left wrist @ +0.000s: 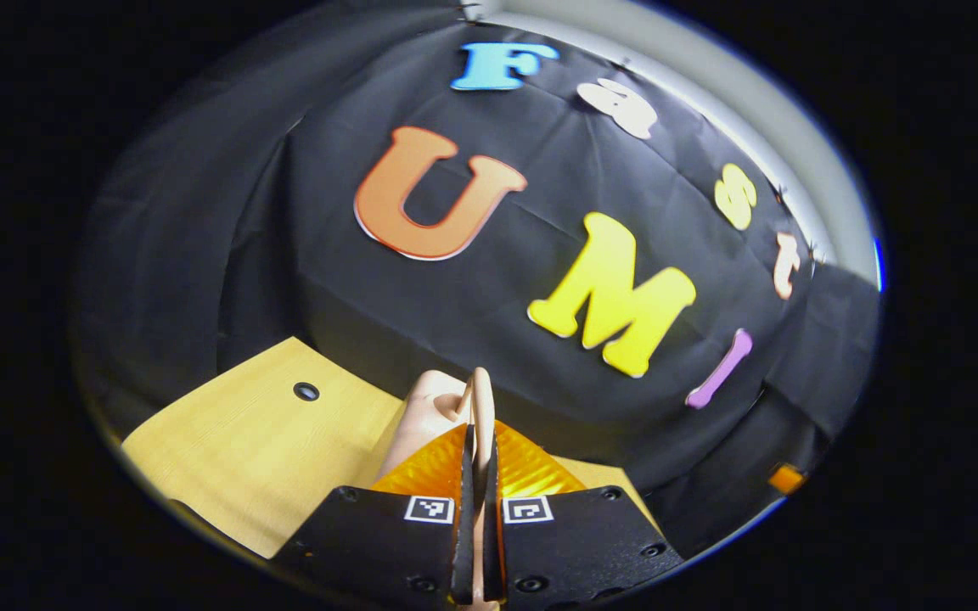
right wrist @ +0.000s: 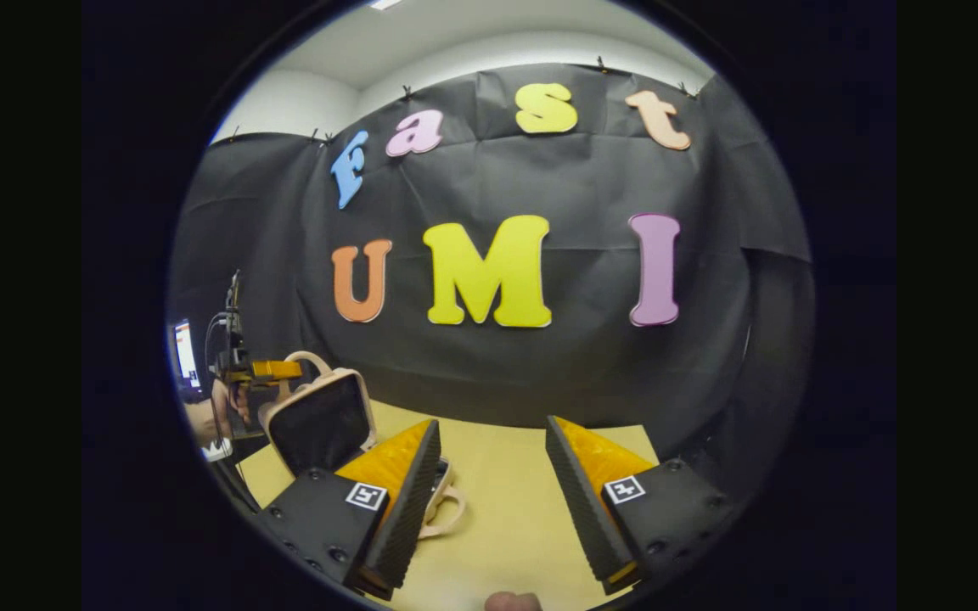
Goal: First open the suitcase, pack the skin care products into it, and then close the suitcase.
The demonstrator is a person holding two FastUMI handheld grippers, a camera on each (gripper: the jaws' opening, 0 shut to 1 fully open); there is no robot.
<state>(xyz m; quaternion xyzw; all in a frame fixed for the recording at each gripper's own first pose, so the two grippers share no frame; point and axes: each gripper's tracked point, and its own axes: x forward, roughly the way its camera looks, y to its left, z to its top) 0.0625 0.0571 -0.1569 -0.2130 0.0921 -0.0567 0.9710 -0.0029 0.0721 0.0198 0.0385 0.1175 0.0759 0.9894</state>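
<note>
The left gripper (left wrist: 479, 475) has its jaws pressed together on the thin beige handle (left wrist: 480, 407) of the suitcase (right wrist: 319, 420), the strap running up between the two fingers in the left gripper view. Behind it a rounded beige part of the case shows over the wooden worktop (left wrist: 260, 458), which has a small dark hole near its back edge.

In the right gripper view the suitcase stands open near the worktop's left edge, its lid raised upright with the dark lining facing the camera, and the other gripper, held by a hand (right wrist: 205, 416), grips the lid's top handle. The right gripper (right wrist: 493, 475) hovers over the bare worktop, jaws wide apart and empty.
</note>
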